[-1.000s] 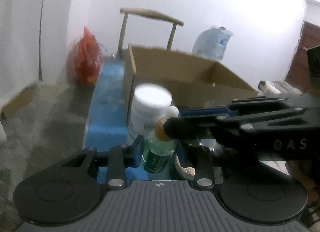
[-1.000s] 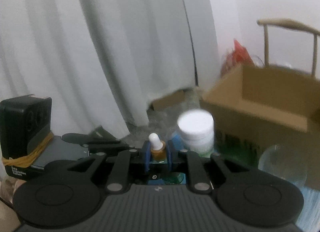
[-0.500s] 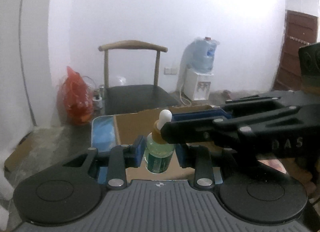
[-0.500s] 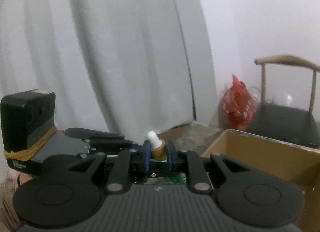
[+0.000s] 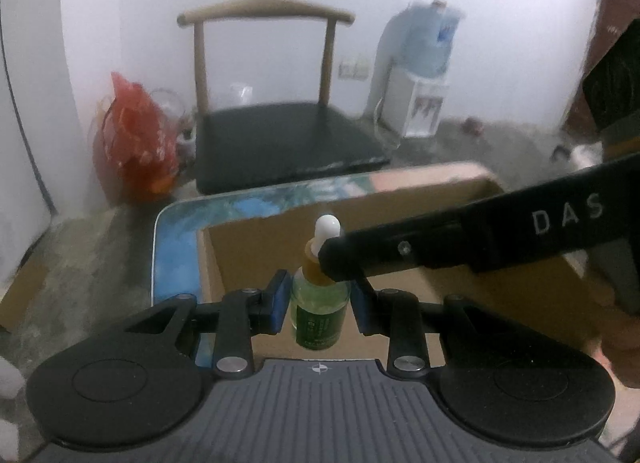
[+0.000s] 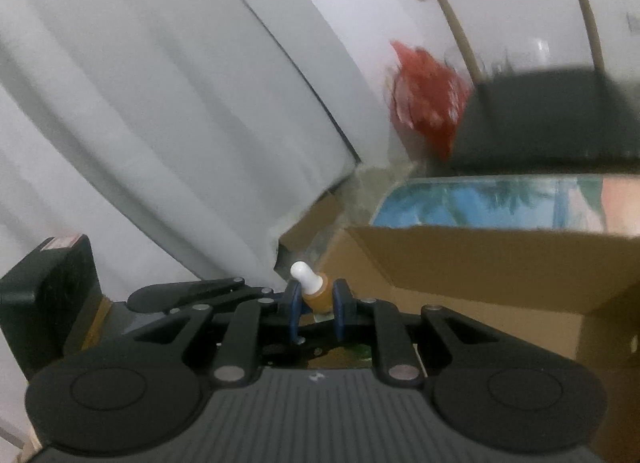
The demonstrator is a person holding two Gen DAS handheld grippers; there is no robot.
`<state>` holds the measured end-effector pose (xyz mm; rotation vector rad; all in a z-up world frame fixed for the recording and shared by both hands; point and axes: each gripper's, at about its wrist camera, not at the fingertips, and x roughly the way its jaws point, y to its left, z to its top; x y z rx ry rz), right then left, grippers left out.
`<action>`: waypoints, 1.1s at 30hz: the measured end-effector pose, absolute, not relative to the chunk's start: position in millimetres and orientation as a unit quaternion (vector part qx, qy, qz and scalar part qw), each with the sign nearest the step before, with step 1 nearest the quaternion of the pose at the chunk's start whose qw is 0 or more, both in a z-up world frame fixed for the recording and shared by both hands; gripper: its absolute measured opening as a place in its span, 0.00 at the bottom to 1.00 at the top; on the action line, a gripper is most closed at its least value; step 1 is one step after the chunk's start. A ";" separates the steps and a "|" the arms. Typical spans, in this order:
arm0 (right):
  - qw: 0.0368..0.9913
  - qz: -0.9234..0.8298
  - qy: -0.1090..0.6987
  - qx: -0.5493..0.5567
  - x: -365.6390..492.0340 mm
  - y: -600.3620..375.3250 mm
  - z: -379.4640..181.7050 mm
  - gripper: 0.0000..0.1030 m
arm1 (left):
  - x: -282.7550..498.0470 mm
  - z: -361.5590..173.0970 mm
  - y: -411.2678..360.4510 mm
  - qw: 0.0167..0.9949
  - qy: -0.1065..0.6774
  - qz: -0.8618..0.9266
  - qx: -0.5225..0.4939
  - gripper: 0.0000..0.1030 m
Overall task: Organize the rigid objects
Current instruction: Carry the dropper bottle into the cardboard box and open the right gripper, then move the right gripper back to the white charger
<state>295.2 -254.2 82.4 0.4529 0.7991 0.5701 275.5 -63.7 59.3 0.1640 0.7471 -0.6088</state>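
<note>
Green glass dropper bottle [image 5: 319, 313], amber collar, white bulb, gripped by both my claws.
I'm holding its body in the left gripper [image 5: 319, 303] and its collar in the right gripper [image 6: 316, 299], above an open cardboard box [image 5: 400, 263] on a blue tabletop [image 5: 176, 255].

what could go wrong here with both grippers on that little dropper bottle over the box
1. The left gripper clamps the dropper bottle by its glass body while the right gripper pinches the orange collar; pulling apart could twist the cap loose.
2. The bottle hangs above the cardboard box, so a slip drops it inside.
3. Both views are blurred, so the bottle could clip the box wall.
</note>
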 end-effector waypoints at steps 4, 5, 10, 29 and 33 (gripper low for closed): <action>0.843 0.270 0.402 0.233 318.2 -256.6 62.7 0.18 | 288.1 48.8 -73.1 0.880 0.371 -0.276 0.108 0.30; 0.841 0.270 0.406 0.235 321.1 -256.9 59.2 0.18 | 289.8 46.8 -74.2 0.879 0.374 -0.274 0.113 0.30; 0.831 0.272 0.419 0.245 333.6 -258.3 45.3 0.18 | 297.5 40.8 -84.0 0.874 0.386 -0.261 0.139 0.30; 0.820 0.269 0.429 0.268 333.7 -261.4 39.4 0.19 | 283.4 47.7 -91.9 0.872 0.373 -0.250 0.196 0.40; 0.831 0.269 0.406 0.269 319.7 -268.4 58.8 0.19 | 274.4 68.2 -81.6 0.886 0.352 -0.246 0.178 0.46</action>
